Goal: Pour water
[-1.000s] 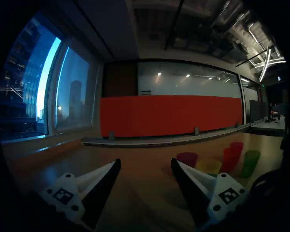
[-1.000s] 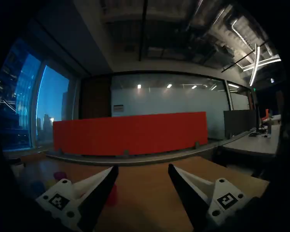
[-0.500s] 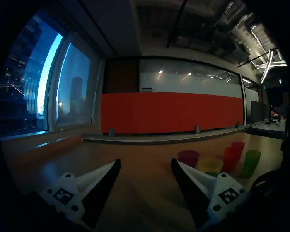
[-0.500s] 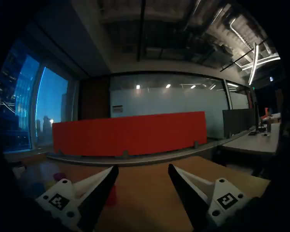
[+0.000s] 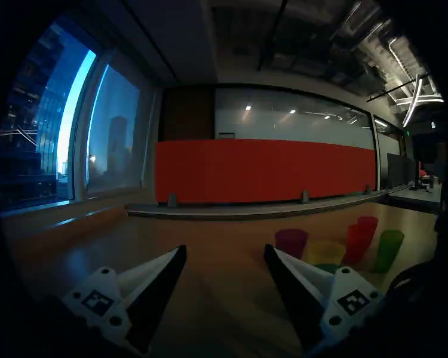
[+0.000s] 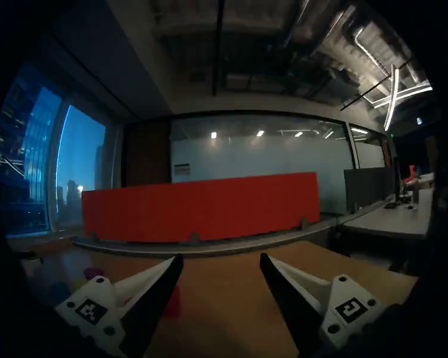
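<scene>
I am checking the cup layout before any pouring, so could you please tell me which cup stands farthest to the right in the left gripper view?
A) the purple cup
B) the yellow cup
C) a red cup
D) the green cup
D: the green cup stands to the right of the red cups, with the yellow cup and the purple cup farther left on the wooden table.

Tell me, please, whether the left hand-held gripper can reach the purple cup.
Probably yes: the left hand-held gripper is open, and only bare table lies between it and the purple cup ahead.
</scene>
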Tool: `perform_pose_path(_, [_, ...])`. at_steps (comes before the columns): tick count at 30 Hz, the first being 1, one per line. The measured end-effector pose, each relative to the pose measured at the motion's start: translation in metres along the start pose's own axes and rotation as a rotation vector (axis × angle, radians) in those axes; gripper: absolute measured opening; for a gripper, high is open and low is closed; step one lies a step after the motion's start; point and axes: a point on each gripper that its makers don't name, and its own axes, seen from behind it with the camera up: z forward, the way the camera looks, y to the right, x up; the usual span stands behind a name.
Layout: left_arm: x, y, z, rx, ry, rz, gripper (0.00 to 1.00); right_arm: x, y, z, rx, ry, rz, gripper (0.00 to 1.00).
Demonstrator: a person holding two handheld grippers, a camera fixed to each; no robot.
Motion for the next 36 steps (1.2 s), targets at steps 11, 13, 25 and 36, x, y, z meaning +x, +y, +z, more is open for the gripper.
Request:
perform_pose_path(11, [-0.001, 0.001, 0.000, 0.000, -0.001, 0.001, 0.97, 0.001, -0.004, -0.002, 0.031, 0.015, -0.057, 0.99])
perform_pose_path(13, [-0.001, 0.001, 0.000, 0.000, -0.001, 0.001, 0.97, -0.002, -0.005, -0.002, 0.040, 0.017, -0.068, 0.99])
perform_pose_path(25, [-0.001, 0.000, -0.001, 0.000, -0.001, 0.001, 0.97, -0.030, -0.008, 0.013, 0.058, -0.001, -0.066, 0.99])
perform_pose_path(36, [-0.001, 0.001, -0.001, 0.000, -0.001, 0.001, 0.97, -0.050, -0.020, 0.020, 0.089, 0.012, -0.085, 0.99])
